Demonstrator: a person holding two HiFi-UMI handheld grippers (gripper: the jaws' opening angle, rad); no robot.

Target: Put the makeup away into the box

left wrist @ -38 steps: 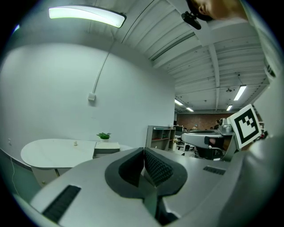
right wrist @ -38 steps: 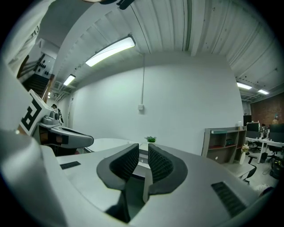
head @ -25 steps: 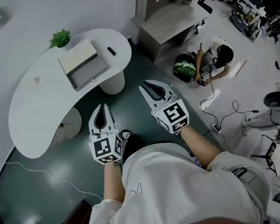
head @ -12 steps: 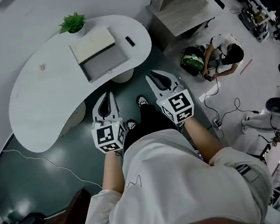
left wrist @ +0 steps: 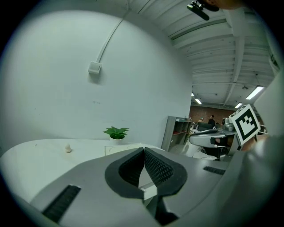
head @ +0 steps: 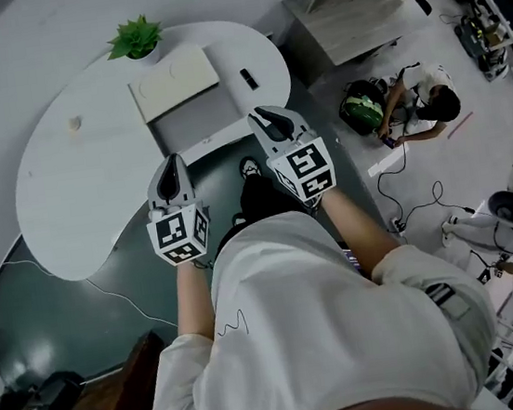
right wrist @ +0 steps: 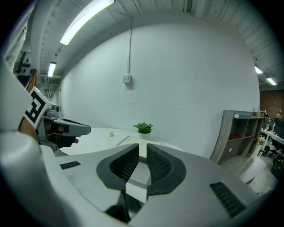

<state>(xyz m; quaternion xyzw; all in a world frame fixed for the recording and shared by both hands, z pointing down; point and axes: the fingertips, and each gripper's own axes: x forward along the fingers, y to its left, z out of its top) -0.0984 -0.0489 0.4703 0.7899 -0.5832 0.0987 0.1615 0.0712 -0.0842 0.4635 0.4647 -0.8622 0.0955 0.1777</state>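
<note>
Head view: box (head: 191,123) sits on the white table (head: 69,205) dead ahead, between both tongs. Left gripper (head: 173,158) is pinched closed, right gripper (head: 261,113) barely cracked apart, both empty. The right one's nearer that small black item (head: 247,79).

- A pale rectangular box (head: 173,81) is lying flat on the white tabletop (head: 78,204), its grey part pointing toward 6 o'clock.
- A small black item (head: 247,78) is lying at its 3 o'clock, and a tiny pale one (head: 74,123) at 9 o'clock; both are too small to identify.

tiny tabletop object (head: 74,124), perhaps makeup
</note>
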